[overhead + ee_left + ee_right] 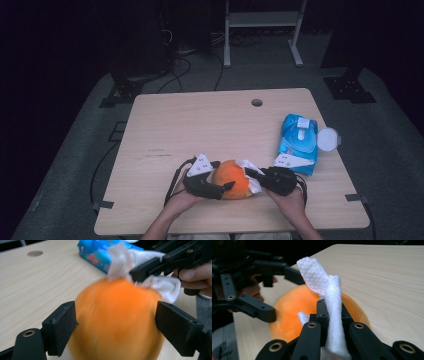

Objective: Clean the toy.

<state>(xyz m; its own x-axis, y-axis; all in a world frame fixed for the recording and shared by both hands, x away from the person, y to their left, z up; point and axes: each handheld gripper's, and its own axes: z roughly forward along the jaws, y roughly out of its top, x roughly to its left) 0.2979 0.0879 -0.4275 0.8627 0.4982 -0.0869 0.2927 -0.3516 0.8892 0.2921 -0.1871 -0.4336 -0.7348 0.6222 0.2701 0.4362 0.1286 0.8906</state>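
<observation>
The orange (231, 185) sits at the table's (200, 125) near edge, clamped between the left gripper's (216, 186) jaws to steady it. The right gripper (250, 174), shut on a wipe (332, 315), presses against the orange's top to clean it.

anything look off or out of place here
Only the wipes pack at the table's right edge: its lid stands flipped open. Otherwise the left claw grips the orange and the right claw pinches a wipe against it.

The orange ball (231, 179) sits between both claws at the table's (200, 125) near edge — wipes pack (299, 142) behind, rightward.
</observation>
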